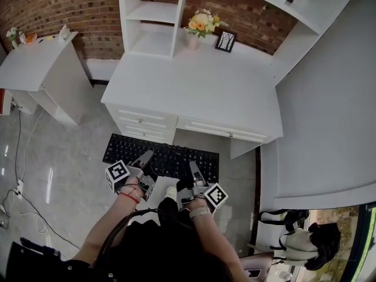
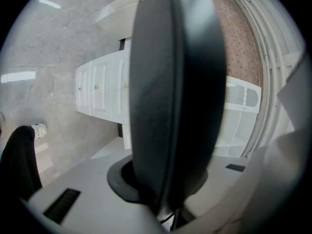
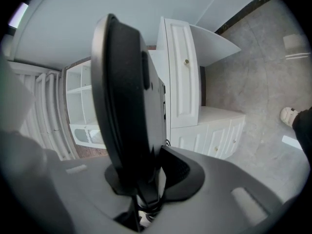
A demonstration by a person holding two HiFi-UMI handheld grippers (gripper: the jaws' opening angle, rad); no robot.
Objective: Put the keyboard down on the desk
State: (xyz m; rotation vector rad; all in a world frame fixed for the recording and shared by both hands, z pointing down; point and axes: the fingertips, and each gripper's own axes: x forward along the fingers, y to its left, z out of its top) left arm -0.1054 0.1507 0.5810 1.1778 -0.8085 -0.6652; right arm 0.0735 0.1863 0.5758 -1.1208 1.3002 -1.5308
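The flat black plastic keyboard hangs in the air over the grey tiled floor, just in front of the white wooden desk and not yet over its top. The left gripper and the right gripper each have their jaws clamped on the keyboard's near long edge; both gripper views show the dark slab edge-on, wedged between the pads.

The main risk looks to be the grip itself: the board is held by one edge only, so its far side is unsupported and may droop or slip out of the pads if the hands jolt. A drooping far edge could strike the desk's front lip or the drawer fronts instead of clearing them, so it probably needs more height before going forward. Pushed too far back, it could knock the small vase of orange and white flowers or the black picture frame. If one gripper lets go before the other, the board would likely swing and drop unevenly
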